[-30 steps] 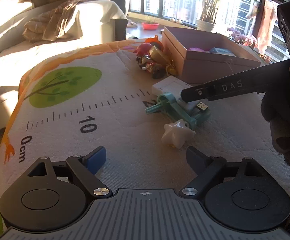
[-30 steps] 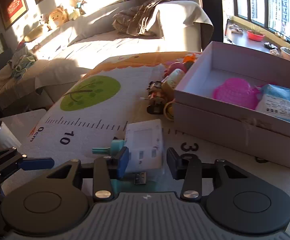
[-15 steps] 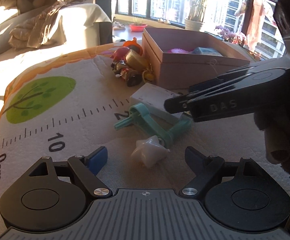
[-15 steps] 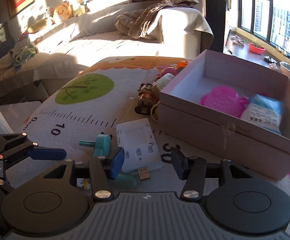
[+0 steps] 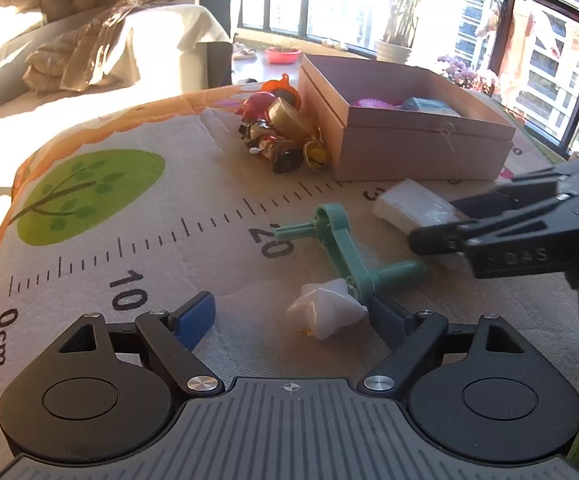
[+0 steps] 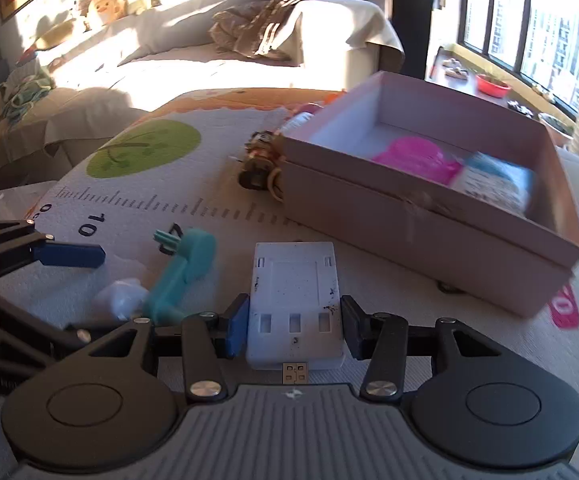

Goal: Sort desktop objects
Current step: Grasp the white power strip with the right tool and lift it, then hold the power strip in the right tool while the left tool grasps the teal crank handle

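Mat [image 5: 217, 184] | right gripper [image 6: 294, 326] angled down, closing astride white device [image 6: 294, 300] | left gripper [image 5: 297, 316] spread

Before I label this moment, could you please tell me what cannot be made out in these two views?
- Right claw grip: its fingers flank the white USB device; contact cannot be confirmed.
- White device, left view: near end hidden behind the right claw.
- Box contents: pink item and blue packet blurred; packet print unreadable. In the left view the box wall hides most.
- Toy pile: overlapping, partly behind the box in the right view.
- White star: blurred in the right view.
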Available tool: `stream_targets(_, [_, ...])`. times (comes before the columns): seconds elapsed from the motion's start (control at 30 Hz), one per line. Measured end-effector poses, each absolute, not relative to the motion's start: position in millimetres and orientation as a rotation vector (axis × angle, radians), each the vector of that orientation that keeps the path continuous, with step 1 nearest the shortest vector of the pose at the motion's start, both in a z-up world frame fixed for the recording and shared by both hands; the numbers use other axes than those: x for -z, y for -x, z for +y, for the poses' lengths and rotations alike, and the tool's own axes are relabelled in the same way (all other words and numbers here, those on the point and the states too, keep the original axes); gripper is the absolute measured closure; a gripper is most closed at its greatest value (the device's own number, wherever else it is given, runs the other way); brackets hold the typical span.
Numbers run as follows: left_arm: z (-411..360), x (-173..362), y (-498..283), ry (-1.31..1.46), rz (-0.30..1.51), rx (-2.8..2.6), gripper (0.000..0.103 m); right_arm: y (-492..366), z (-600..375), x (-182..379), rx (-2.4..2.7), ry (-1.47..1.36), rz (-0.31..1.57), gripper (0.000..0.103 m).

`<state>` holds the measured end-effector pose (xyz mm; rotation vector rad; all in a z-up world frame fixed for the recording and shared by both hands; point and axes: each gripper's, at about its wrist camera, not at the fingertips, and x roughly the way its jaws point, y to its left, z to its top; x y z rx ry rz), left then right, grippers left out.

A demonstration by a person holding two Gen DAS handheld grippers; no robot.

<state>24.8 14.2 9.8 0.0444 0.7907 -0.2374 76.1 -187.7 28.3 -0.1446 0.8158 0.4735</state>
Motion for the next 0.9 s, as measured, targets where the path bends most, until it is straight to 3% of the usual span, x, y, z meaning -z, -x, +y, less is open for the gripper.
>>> stream_targets(0.33, [-12.2, -10.3, -70.6, -0.042, 0.783, 0.245, 0.014, -40.3, -255.4, -21.6, -0.303, -0.012, 0.768, 0.054])
stream_targets(0.6, [-27.8, -6.3, -62.5, -0.06, 0.794, 0.312, 0.012, -36.7, -252.0, -12.7, -0.284, -0.035, 0.703, 0.032])
stream_targets(0.77, [-27.3, -9.9, -66.9, -0.002, 0.797, 0.278, 0.012, -35.8, -253.9, -11.7, -0.228, -0.071, 0.688, 0.03])
stream_targets(0.9, [-23.2, -11.8, -86.1, 0.093, 0.818, 0.22, 0.012, -32.8, -263.3, -10.7, -0.144, -0.127, 0.677, 0.02])
